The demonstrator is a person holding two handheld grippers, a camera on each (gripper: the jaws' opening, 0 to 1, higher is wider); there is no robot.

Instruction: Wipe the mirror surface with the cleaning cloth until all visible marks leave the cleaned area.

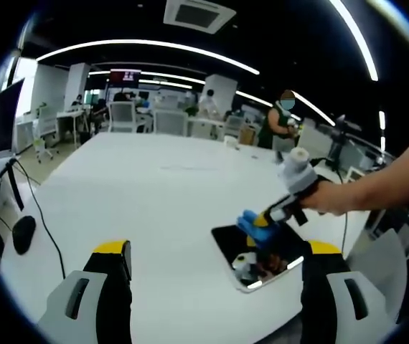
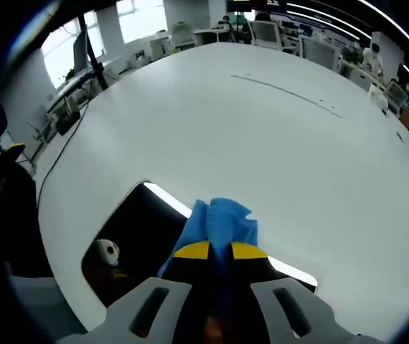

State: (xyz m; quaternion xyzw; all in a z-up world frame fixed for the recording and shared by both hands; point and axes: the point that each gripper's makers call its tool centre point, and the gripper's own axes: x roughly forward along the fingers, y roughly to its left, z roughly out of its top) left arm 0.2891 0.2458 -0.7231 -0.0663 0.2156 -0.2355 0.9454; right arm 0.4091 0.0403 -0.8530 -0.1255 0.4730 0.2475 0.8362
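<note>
A rectangular mirror (image 1: 251,259) lies flat on the white table (image 1: 161,193), dark with ceiling reflections. In the left gripper view my right gripper (image 1: 258,222) comes in from the right in a person's hand, shut on a blue cleaning cloth (image 1: 253,223) pressed on the mirror's upper part. In the right gripper view the blue cloth (image 2: 222,222) bunches between my shut yellow-tipped jaws, resting on the mirror (image 2: 129,244). My left gripper (image 1: 215,254) stands open above the table's near side, nothing between its fingers, the mirror just inside its right jaw.
A black cable (image 1: 36,208) and a dark mouse-like object (image 1: 23,233) lie at the table's left edge. Office chairs (image 1: 122,115), desks and people stand beyond the far end. A monitor (image 1: 0,118) stands at the left.
</note>
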